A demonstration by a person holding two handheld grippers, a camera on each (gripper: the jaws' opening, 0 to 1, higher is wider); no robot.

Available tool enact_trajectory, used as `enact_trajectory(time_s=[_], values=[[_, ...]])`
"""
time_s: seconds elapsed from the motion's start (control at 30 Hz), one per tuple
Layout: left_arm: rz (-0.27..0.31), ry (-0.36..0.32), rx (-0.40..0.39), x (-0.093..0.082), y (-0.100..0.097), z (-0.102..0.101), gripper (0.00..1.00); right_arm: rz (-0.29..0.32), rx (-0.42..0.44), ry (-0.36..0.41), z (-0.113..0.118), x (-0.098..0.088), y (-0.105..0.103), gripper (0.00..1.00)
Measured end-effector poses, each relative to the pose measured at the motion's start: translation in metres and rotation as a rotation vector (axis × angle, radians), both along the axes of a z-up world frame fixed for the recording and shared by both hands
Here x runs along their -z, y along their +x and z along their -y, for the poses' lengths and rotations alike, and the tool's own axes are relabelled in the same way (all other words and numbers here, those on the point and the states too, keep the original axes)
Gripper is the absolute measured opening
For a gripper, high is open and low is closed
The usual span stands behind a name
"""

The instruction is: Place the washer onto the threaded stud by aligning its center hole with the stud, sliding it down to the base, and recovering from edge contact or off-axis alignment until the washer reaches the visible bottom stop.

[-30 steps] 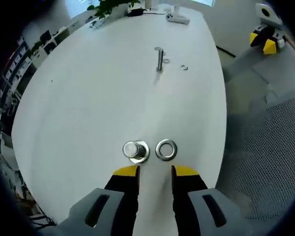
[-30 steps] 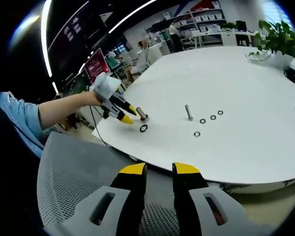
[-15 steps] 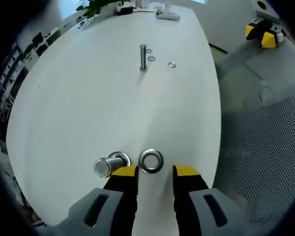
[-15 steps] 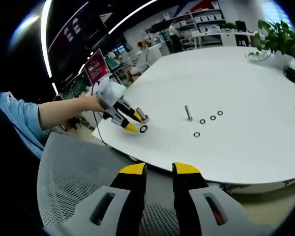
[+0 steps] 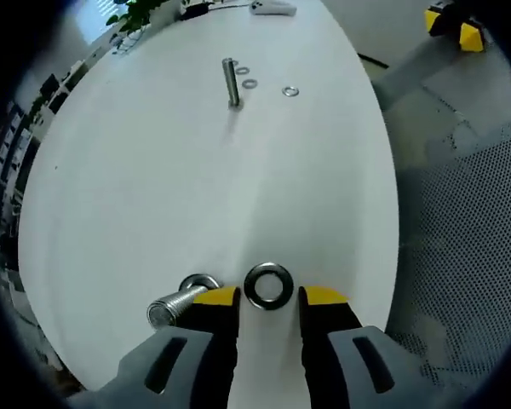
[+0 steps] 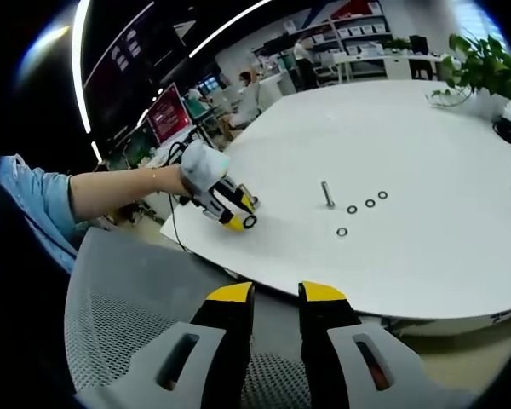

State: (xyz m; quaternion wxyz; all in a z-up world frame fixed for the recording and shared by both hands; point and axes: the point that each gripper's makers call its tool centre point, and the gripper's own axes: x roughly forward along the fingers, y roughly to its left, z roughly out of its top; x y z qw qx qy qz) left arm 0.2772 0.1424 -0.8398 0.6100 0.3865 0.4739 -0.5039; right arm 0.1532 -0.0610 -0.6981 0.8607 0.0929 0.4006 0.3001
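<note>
Left gripper point(image 5: 268, 296): jaws apart, nothing between them; yellow tips low over the desk point(image 5: 153, 170) near its edge. In the right gripper view it point(image 6: 238, 213) shows small, at the desk's near-left corner, held by a hand point(image 6: 203, 167).
Washer point(image 5: 267, 285): flat on the desk, just ahead of the gap between the left jaws; whether the tips touch it is not clear.
Stud point(image 5: 177, 302): just left of the washer, beside the left jaw; its base is partly hidden by that jaw, and the fisheye makes it look tilted.
Far bolt point(image 5: 231, 82): upright mid-desk, with small rings point(image 5: 290, 91) lying beside it; too small to make out further.
Right gripper point(image 6: 275, 294): jaws slightly apart, empty, held off the desk above a grey mesh chair point(image 6: 136, 298).
Sleeve point(image 6: 34, 204): blue, at the left of the right gripper view, cut off by the rim.
Plant point(image 6: 484, 60): at the desk's far right edge.
</note>
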Motion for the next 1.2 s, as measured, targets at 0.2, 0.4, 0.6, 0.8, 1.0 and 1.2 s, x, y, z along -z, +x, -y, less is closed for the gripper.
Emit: enact_trajectory(time_s=[0.2,0.4,0.6,0.8,1.0,1.2], values=[[0.002,0.001,0.008,-0.001,-0.003,0.002,0.29,0.000,0.001,0.001,0.000,0.000,0.000,0.23],[0.018,0.011,0.046,-0.002,-0.008,0.003,0.25,0.004,0.004,0.003,0.000,-0.001,0.001,0.23],[0.019,0.002,0.037,-0.002,-0.004,0.003,0.21,0.006,0.012,0.006,0.001,-0.001,0.001,0.23],[0.048,-0.031,0.053,-0.003,-0.003,0.005,0.19,0.006,0.014,0.006,0.001,-0.001,0.002,0.23],[0.077,-0.052,0.040,-0.004,-0.003,0.005,0.18,0.003,0.012,0.003,0.001,-0.001,0.001,0.23],[0.073,-0.084,0.008,-0.016,-0.002,0.004,0.18,0.000,0.010,0.001,0.001,0.000,0.001,0.23]])
